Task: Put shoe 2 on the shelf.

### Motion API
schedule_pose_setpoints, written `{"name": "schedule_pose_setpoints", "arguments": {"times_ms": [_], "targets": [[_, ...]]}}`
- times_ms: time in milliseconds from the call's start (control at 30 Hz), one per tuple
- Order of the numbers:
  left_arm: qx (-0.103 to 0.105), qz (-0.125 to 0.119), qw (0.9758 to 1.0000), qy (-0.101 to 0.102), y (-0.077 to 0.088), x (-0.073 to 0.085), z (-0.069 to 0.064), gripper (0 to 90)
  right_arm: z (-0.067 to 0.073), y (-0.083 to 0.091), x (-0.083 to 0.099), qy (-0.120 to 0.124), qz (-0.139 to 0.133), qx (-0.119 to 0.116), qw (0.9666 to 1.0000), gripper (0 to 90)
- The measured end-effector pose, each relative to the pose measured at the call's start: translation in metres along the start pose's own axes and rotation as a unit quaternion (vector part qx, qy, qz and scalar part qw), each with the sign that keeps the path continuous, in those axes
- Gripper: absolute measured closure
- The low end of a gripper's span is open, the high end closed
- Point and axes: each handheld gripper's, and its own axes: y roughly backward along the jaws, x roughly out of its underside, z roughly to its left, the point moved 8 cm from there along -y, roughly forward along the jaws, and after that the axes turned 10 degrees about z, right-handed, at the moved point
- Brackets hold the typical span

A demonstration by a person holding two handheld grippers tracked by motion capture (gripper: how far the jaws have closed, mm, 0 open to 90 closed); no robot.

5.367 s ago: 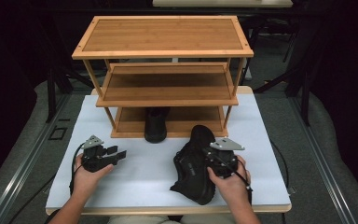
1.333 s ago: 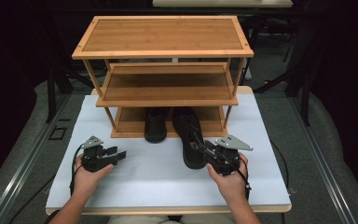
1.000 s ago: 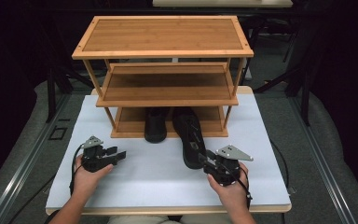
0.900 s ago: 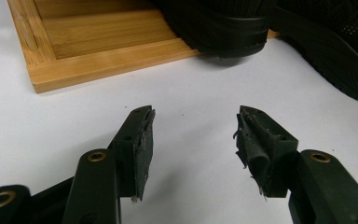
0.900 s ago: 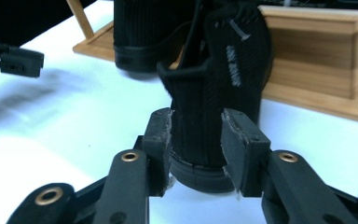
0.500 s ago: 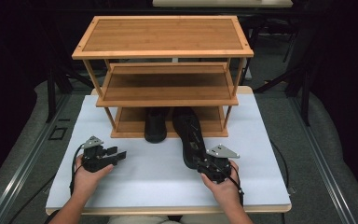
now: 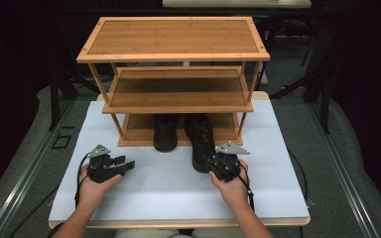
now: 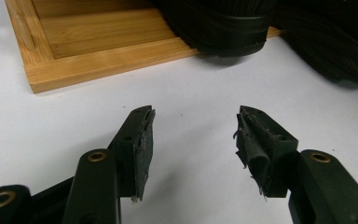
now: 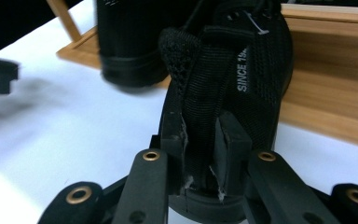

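Observation:
Two black shoes stand toe-in at the bamboo rack's bottom shelf [image 7: 139, 135]. The left shoe [image 7: 166, 134] is mostly under the shelf. The right shoe [image 7: 202, 139] sticks out onto the white table, heel toward me. My right gripper [image 7: 217, 161] sits at that heel, and its jaws have just been closing. In the right gripper view its pads [image 9: 230, 140] press the knit heel tab of this shoe [image 9: 242, 70]. My left gripper [image 7: 126, 164] rests open on the table, left of the shoes, with nothing between its fingers [image 8: 137, 140].
The three-tier bamboo rack [image 7: 173, 37] stands at the back of the white table [image 7: 168, 193]; its upper shelves are bare. The left gripper view shows the rack's base corner [image 8: 98, 51] and the left shoe's heel [image 8: 223, 23] just ahead.
The right hand has slid left and forward to the right shoe's heel, and its jaws have closed on the heel tab. The left hand has stayed where it was.

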Motion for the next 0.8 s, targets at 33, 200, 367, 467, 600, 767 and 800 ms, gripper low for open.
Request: {"name": "schedule_pose_setpoints", "arguments": {"times_ms": [33, 200, 367, 467, 600, 767, 800], "targets": [[0.0, 0.0, 1.0, -0.001, 0.0, 0.0, 0.0, 46.2, -0.003, -0.005, -0.003, -0.004, 0.002, -0.001, 1.0, 75.9], [0.001, 0.003, 1.0, -0.003, -0.003, -0.001, -0.001, 46.2, -0.003, -0.02, -0.019, 0.002, 0.013, -0.036, 0.9993, 76.3], [0.004, 0.011, 0.9998, -0.013, -0.008, -0.002, -0.007, 46.2, -0.009, -0.036, -0.039, 0.023, 0.024, 0.0, 0.9994, 76.5], [0.004, 0.013, 0.9998, -0.015, -0.011, -0.003, -0.008, 46.2, -0.012, -0.045, -0.046, 0.015, 0.027, -0.039, 0.9988, 76.5], [0.005, 0.017, 0.9997, -0.017, -0.014, -0.004, -0.008, 46.2, -0.013, -0.054, -0.055, 0.009, 0.033, -0.033, 0.9989, 76.5], [0.006, 0.018, 0.9996, -0.019, -0.016, -0.005, -0.01, 46.2, -0.015, -0.065, -0.062, -0.005, 0.034, -0.042, 0.9985, 76.1], [0.006, 0.018, 0.9996, -0.019, -0.016, -0.005, -0.01, 46.2, -0.015, -0.065, -0.062, -0.005, 0.034, -0.042, 0.9985, 76.1]]}}
